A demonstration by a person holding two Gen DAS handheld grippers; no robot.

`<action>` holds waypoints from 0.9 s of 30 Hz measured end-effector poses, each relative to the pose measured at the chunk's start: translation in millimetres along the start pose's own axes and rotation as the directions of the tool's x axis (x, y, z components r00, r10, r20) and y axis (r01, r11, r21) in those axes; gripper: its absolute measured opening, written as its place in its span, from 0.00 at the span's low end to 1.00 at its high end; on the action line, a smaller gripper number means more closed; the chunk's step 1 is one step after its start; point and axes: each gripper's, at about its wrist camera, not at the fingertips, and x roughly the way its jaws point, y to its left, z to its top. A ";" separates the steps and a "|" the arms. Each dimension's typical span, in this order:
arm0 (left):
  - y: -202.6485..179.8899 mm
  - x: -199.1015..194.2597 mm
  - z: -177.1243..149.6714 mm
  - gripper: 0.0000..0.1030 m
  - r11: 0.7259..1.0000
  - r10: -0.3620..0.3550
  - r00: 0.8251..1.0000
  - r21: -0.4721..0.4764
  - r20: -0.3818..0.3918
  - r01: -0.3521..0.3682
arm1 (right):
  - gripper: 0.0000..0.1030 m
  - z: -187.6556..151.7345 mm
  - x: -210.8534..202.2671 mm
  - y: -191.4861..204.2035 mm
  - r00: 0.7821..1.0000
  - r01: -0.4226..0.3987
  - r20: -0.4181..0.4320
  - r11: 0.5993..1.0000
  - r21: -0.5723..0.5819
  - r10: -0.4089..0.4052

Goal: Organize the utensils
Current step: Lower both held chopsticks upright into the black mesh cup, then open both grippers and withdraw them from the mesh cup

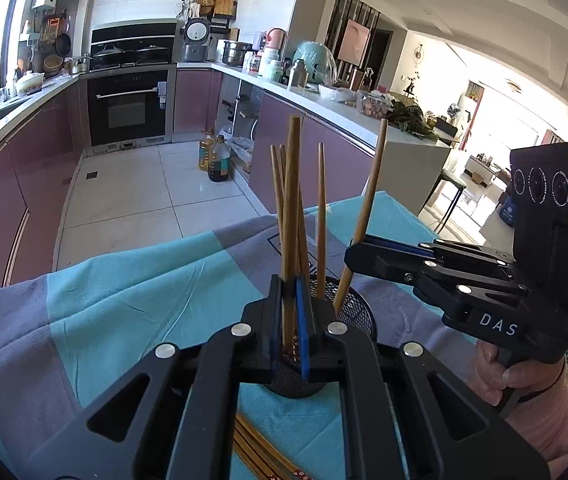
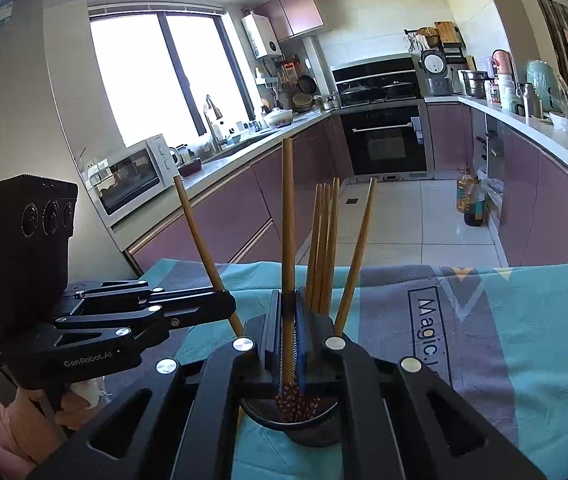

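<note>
A black mesh holder (image 1: pixel 358 312) (image 2: pixel 304 424) stands on the teal and grey cloth with several wooden chopsticks (image 1: pixel 321 216) (image 2: pixel 326 240) upright in it. My left gripper (image 1: pixel 290 284) (image 2: pixel 230 304) is shut on one chopstick (image 1: pixel 291 200) (image 2: pixel 200 236), whose patterned lower end hangs at the holder's mouth. My right gripper (image 2: pixel 290 296) (image 1: pixel 354 248) is shut on another chopstick (image 2: pixel 288 220) (image 1: pixel 368 204), its lower end dipping into the holder. More loose chopsticks (image 1: pixel 260 452) lie on the cloth near my left gripper.
The cloth-covered table (image 2: pixel 524 320) ends at a tiled kitchen floor (image 1: pixel 132 200). Purple cabinets and counters line both sides, with an oven (image 2: pixel 388 140) at the far end. Oil bottles (image 1: pixel 216 158) stand on the floor. A hand (image 1: pixel 500 372) in a pink sleeve holds the right gripper.
</note>
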 end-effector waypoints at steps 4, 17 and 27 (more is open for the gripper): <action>7.9 11.6 2.0 0.07 1.000 0.003 1.000 -0.010 -0.025 -0.003 | 0.06 -1.4 6.8 -3.8 1.000 0.015 -0.019 1.000 0.012 -0.014; 13.1 8.2 -1.6 0.08 0.999 0.006 1.000 -0.042 -0.022 -0.006 | 0.08 -1.7 11.7 -1.9 0.999 0.030 -0.020 0.999 0.026 -0.029; 28.5 -27.6 -21.5 0.13 0.995 0.084 0.996 -0.050 0.035 -0.082 | 0.17 -9.4 -14.8 14.3 0.999 -0.040 0.018 0.999 -0.006 0.040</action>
